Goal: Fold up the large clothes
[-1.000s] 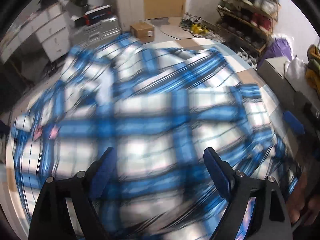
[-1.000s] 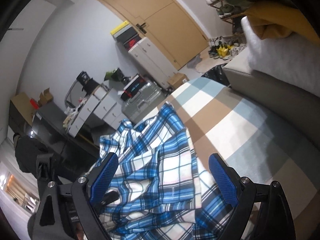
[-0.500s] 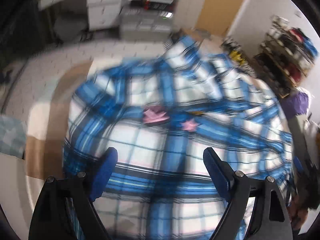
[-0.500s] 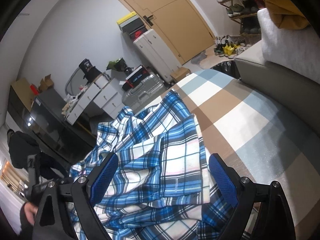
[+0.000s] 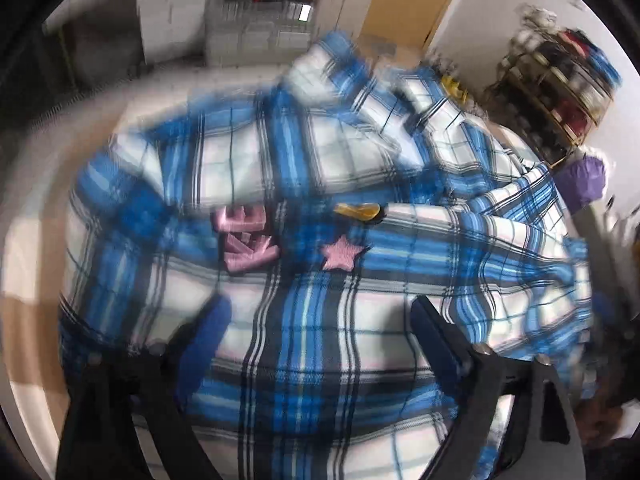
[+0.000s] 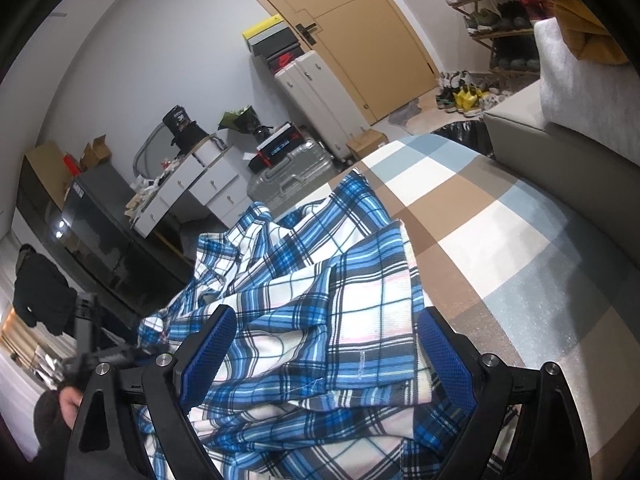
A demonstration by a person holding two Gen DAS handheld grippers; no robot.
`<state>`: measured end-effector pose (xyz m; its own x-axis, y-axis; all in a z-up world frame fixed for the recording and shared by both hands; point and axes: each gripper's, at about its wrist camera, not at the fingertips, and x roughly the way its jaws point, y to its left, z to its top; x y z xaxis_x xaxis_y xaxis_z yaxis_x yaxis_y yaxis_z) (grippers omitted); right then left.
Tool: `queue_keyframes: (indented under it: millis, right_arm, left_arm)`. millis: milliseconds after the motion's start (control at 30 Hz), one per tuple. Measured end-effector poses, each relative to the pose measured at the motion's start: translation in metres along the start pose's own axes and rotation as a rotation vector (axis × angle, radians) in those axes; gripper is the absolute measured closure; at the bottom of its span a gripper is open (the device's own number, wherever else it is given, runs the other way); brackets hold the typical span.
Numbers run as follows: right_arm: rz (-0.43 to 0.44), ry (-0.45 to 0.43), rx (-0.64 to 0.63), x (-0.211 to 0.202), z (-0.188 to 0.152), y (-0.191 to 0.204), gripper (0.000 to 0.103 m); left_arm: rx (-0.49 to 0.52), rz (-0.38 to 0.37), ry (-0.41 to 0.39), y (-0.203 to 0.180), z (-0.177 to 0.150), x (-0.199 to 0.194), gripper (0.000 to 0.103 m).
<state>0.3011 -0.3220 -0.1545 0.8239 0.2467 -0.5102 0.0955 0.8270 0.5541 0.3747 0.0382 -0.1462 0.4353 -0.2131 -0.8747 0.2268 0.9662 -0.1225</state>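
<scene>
A lived-in home: shoe rack point(image 6: 496, 12) at one o'clock beside the wooden door point(image 6: 352, 28), suitcases point(image 6: 288, 176), sofa point(image 6: 560, 136), checked rug point(image 6: 500, 248).

- shirt point(image 6: 352, 320): soft woven cloth, matt, with raised pink patches point(image 5: 340, 258) (felt-like)
- gripper pads point(image 6: 444, 356): blue, rough mesh texture
- suitcase point(image 6: 292, 172): ribbed, silvery sheen
- door point(image 6: 360, 28): smooth wood

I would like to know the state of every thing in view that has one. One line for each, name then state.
plaid shirt: crumpled, not yet folded, lying on the checked cover.
left tongs: above the shirt, jaws opening, nothing gripped.
right tongs: open over the shirt, nothing gripped.
wooden door: closed.
white drawers: closed.
silver suitcase: closed, lying flat.
</scene>
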Motion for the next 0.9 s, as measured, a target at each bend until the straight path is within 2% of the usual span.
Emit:
queue_keyframes:
  millis: [67, 100, 200, 233, 367, 433, 567, 600, 633, 700, 733, 800, 833, 900]
  right_arm:
    - [0.0, 0.001, -0.001, 0.0, 0.0, 0.0, 0.009]
    - [0.001, 0.002, -0.005, 0.0, 0.0, 0.0, 0.009]
    - [-0.001, 0.003, -0.019, 0.001, 0.0, 0.002, 0.009]
    - [0.004, 0.003, -0.031, 0.001, -0.001, 0.004, 0.009]
    - [0.017, 0.002, -0.082, 0.001, -0.004, 0.011, 0.009]
    - [0.021, -0.008, -0.098, -0.001, -0.005, 0.014, 0.009]
    - [-0.013, -0.018, -0.124, 0.001, -0.007, 0.019, 0.009]
    - [-0.025, -0.014, -0.129, 0.002, -0.008, 0.02, 0.009]
    - [-0.04, -0.01, -0.143, 0.004, -0.008, 0.023, 0.009]
    - [-0.081, 0.002, -0.19, 0.009, -0.01, 0.032, 0.009]
    - [-0.126, 0.016, -0.248, 0.013, -0.013, 0.045, 0.009]
    - [-0.157, 0.045, -0.365, 0.022, -0.017, 0.07, 0.009]
    - [-0.156, 0.053, -0.442, 0.027, -0.019, 0.093, 0.009]
    - [-0.134, 0.042, -0.51, 0.034, -0.021, 0.12, 0.01]
  left_arm:
    - [0.085, 0.101, -0.005, -0.016, -0.007, -0.002, 0.012]
    - [0.093, 0.132, -0.018, -0.024, -0.01, -0.004, 0.013]
    - [-0.007, 0.049, -0.093, -0.033, -0.017, -0.032, 0.013]
    - [-0.024, 0.044, -0.119, -0.038, -0.019, -0.039, 0.013]
    - [-0.004, 0.166, -0.201, -0.056, -0.045, -0.049, 0.012]
    - [-0.029, 0.198, -0.216, -0.04, -0.057, -0.045, 0.012]
    - [-0.18, 0.123, -0.241, -0.001, -0.083, -0.039, 0.013]
    - [-0.197, 0.104, -0.256, 0.004, -0.082, -0.044, 0.013]
    - [-0.218, 0.082, -0.313, 0.01, -0.084, -0.052, 0.013]
    - [-0.218, 0.091, -0.35, 0.014, -0.083, -0.057, 0.013]
    - [-0.207, 0.07, -0.33, 0.016, -0.08, -0.052, 0.013]
    - [-0.244, 0.039, -0.298, 0.024, -0.077, -0.045, 0.013]
    - [-0.258, 0.032, -0.295, 0.026, -0.075, -0.043, 0.013]
    - [-0.266, 0.034, -0.29, 0.026, -0.074, -0.045, 0.013]
